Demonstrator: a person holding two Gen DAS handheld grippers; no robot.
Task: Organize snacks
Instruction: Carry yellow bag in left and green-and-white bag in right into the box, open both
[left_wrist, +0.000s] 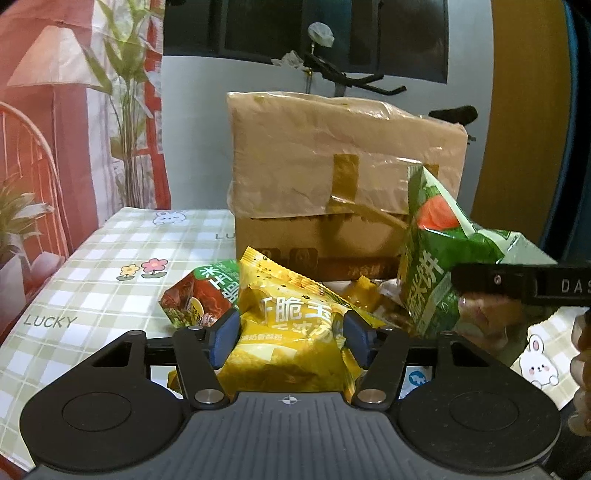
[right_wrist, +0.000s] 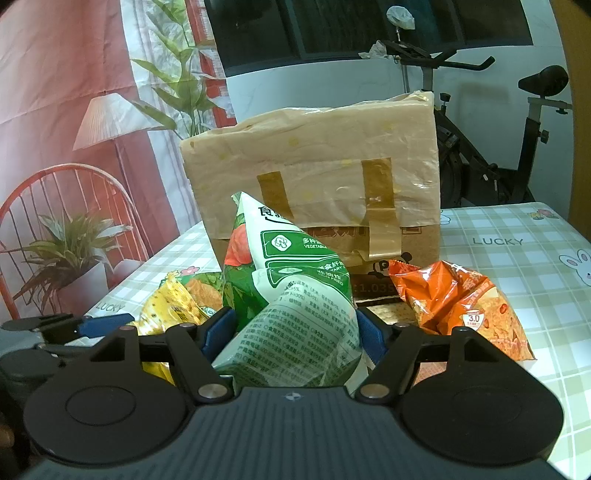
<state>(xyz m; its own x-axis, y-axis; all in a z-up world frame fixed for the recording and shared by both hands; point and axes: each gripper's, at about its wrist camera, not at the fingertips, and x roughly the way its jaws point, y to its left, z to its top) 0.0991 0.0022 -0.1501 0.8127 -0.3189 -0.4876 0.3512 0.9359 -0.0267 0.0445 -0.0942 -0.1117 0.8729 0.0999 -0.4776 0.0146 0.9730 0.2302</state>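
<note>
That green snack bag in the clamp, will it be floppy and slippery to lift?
Probably floppy: the green snack bag is creased and puckered where the right hand-held gripper squeezes it. Likely light, since it looks puffed with air. Its glossy film may slip, and the contents could crush if squeezed harder.

Yellow snack packet (left_wrist: 291, 343): crinkled, printed in white characters, seen low at the front of the snack pile. Green snack packet (right_wrist: 291, 295): white and green, red vegetable picture, raised upright above the others, its printed back panel shown in the right wrist view. Red-and-green packet (left_wrist: 199, 295): tilted, left of the yellow one. Orange packet (right_wrist: 465, 306): laid on the checked tabletop (right_wrist: 517, 236), right of the green one.
</note>
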